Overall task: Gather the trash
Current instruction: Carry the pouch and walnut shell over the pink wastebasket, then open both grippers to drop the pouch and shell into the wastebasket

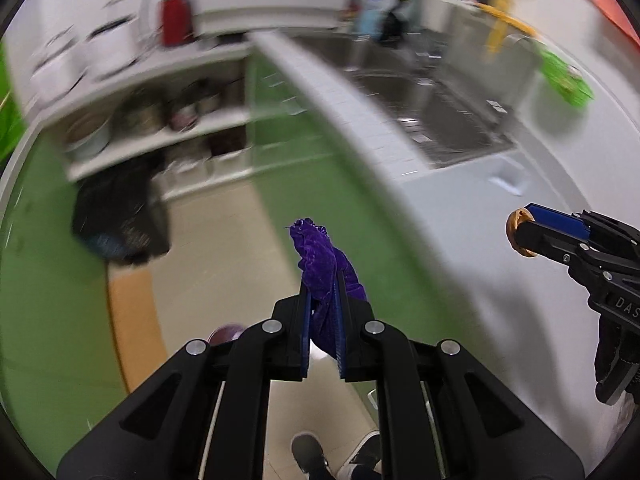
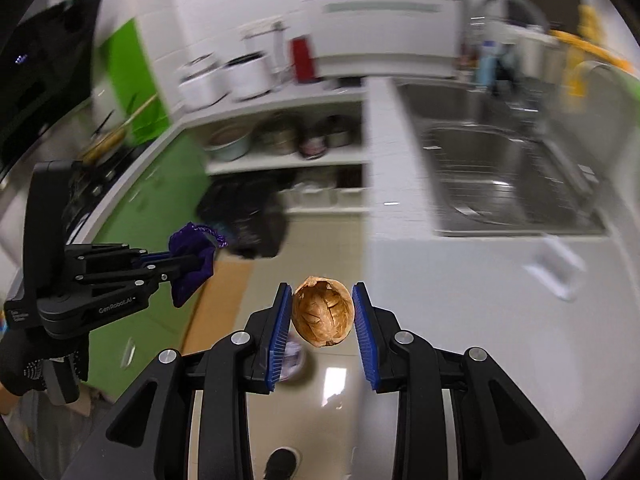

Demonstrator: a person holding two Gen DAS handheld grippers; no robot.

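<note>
1. Two hand-held grippers hang above a kitchen floor [image 2: 320, 216] beside a white counter [image 2: 480, 300].
2. Left gripper [image 1: 322, 280] is clamped tight on a crumpled purple wrapper [image 1: 320, 264].
3. Right gripper [image 2: 322, 300] pinches a brown walnut shell [image 2: 323, 312] between blue pads [image 2: 280, 320].

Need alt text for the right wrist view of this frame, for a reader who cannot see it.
The right gripper holds a brown walnut-like shell between its blue pads, above a glossy floor. At left, the left gripper, in a black-gloved hand, grips a crumpled purple cloth. Behind, blurred, are a steel sink, a white counter and a black trash bag below open shelves.
</note>
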